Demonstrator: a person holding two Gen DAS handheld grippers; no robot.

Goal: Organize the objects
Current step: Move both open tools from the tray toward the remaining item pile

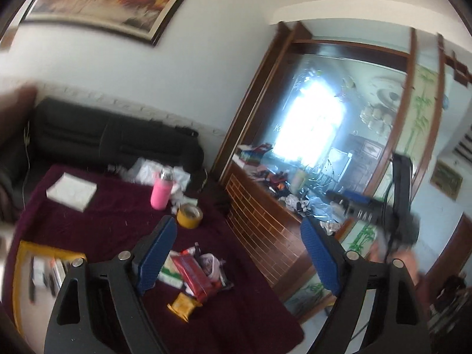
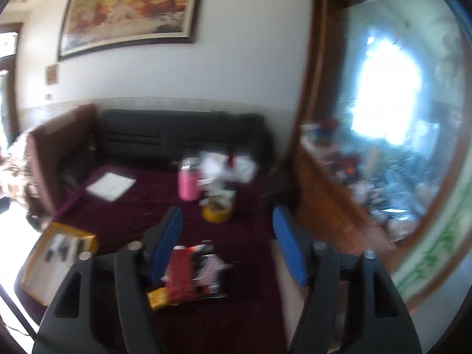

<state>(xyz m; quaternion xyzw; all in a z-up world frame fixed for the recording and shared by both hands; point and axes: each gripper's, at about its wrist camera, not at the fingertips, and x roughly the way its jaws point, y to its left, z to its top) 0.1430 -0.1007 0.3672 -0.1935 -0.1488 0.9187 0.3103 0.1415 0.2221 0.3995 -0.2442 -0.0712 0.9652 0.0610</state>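
Observation:
A table with a dark maroon cloth [image 1: 112, 221] [image 2: 126, 206] holds a pile of snack packets [image 1: 191, 274] [image 2: 191, 271], a yellow tape roll [image 1: 189, 215] [image 2: 216, 211], a pink bottle [image 1: 161, 190] [image 2: 188, 184], a white flat box [image 1: 71, 191] [image 2: 110, 187] and a yellow tray [image 1: 44, 268] [image 2: 56, 253] with small items. My left gripper [image 1: 239, 256] is open and empty, held above the packets. My right gripper [image 2: 225, 244] is open and empty above the same pile. Both views are blurred.
A black sofa [image 1: 103, 138] [image 2: 177, 129] stands behind the table with white bags [image 1: 153, 172] [image 2: 230, 165] on it. A wooden cabinet [image 1: 265, 215] [image 2: 330, 200] cluttered with items stands right of the table, under a mirror. The other hand-held gripper [image 1: 395, 206] shows at the right.

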